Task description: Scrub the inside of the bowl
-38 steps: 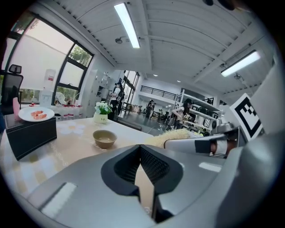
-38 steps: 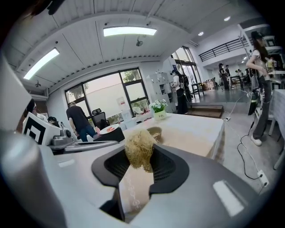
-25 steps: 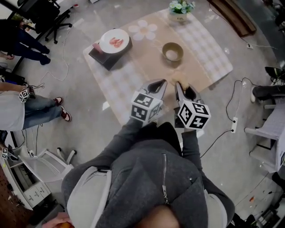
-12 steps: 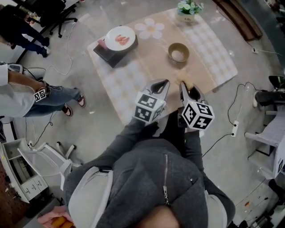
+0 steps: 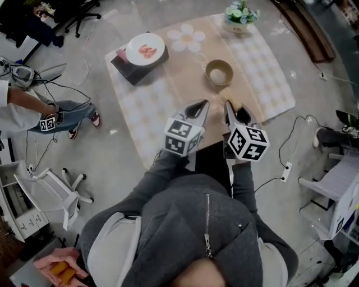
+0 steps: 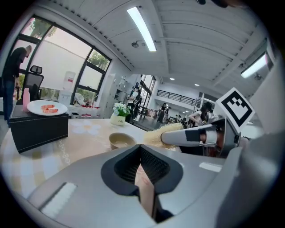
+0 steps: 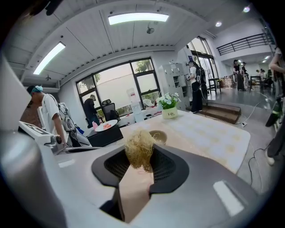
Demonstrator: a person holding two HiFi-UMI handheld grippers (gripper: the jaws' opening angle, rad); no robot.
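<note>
Moved: vs a sec ago the bowl (image 5: 219,72) shows slightly nearer the gripper tips in head view. The person at the L edge (image 5: 25,112) has shifted. Both grippers sit approx. as before.
L gripper (image 5: 203,104): jaws pressed together, nothing btw them. Points to 12 o'clock over the cloth's near edge.
R gripper (image 5: 227,104): jaws pinching a straw-coloured scrub pad (image 5: 228,94). A tuft sticks out past the tips.
Grippers rel.: side by side, R at 3 o'clock of L, apart.
Bowl vs R gripper: at 12 o'clock of its tips, near. Pad is just short of the rim; touch or gap not clear.
Bowl vs L gripper: approx. 1 o'clock, a bit further off.
Bowl state: upright on the beige middle of the checked cloth (image 5: 269,78), pale inside.
Plate (image 5: 145,49): pinkish food on it, sits on a black box (image 5: 126,70), at 10 o'clock of bowl, well apart.
Flower pot (image 5: 238,17): 1 o'clock of bowl, far end of cloth.
Flower-shaped mat (image 5: 189,38): 11 o'clock of bowl.
</note>
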